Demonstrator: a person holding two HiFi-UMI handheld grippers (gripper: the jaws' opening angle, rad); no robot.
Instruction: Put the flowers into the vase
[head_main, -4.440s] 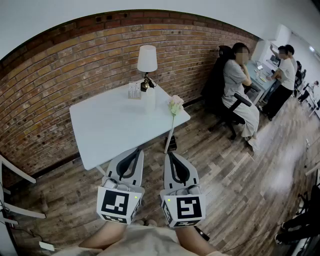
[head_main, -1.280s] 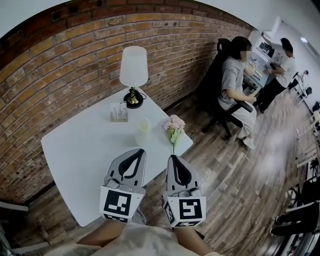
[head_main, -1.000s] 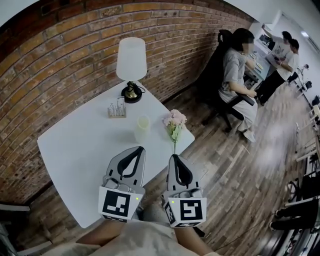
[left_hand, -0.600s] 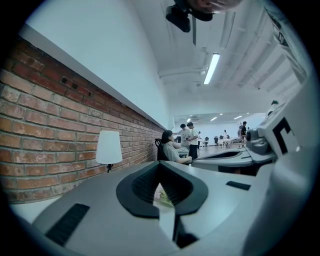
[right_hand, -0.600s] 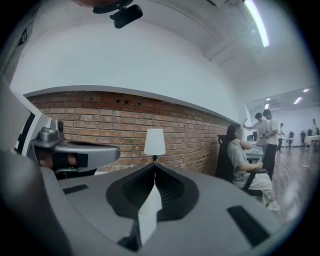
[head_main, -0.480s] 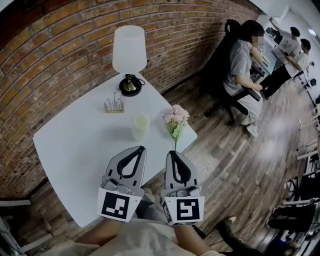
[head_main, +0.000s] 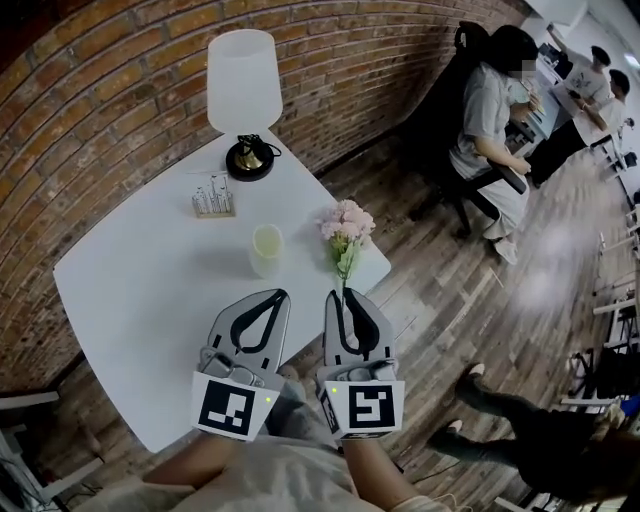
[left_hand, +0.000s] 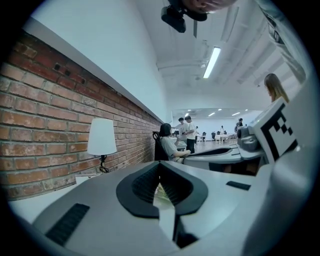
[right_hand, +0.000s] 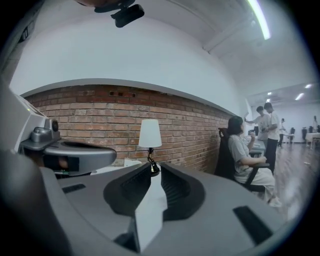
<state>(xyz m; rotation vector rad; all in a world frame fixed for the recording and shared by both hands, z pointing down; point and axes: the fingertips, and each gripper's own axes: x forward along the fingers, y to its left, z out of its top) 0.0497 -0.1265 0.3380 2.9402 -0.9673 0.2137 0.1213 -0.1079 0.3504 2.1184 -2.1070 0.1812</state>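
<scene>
A bunch of pink flowers (head_main: 347, 222) stands on a green stem above the right side of the white table (head_main: 130, 300). The stem runs down into the tips of my right gripper (head_main: 343, 297), whose jaws are opening with the stem still between them. No stem shows in the right gripper view, only a narrow gap at the right gripper (right_hand: 150, 167). The vase (head_main: 266, 248), a pale translucent cup, stands upright to the left of the flowers. Just short of it, my left gripper (head_main: 281, 294) is shut and empty. Something pale shows through the left gripper (left_hand: 159, 164), low between its jaws.
A white lamp (head_main: 240, 75) and a small holder (head_main: 213, 197) stand at the table's far side by the brick wall. The table's right edge (head_main: 385, 265) is just beyond the flowers. A person (head_main: 490, 100) sits on an office chair; someone's legs (head_main: 500, 430) cross the wooden floor.
Both grippers have moved forward over the table's near edge, closer to the vase, the flowers carried along. The right jaws now stand slightly parted. A person's legs have come into view at bottom right.
</scene>
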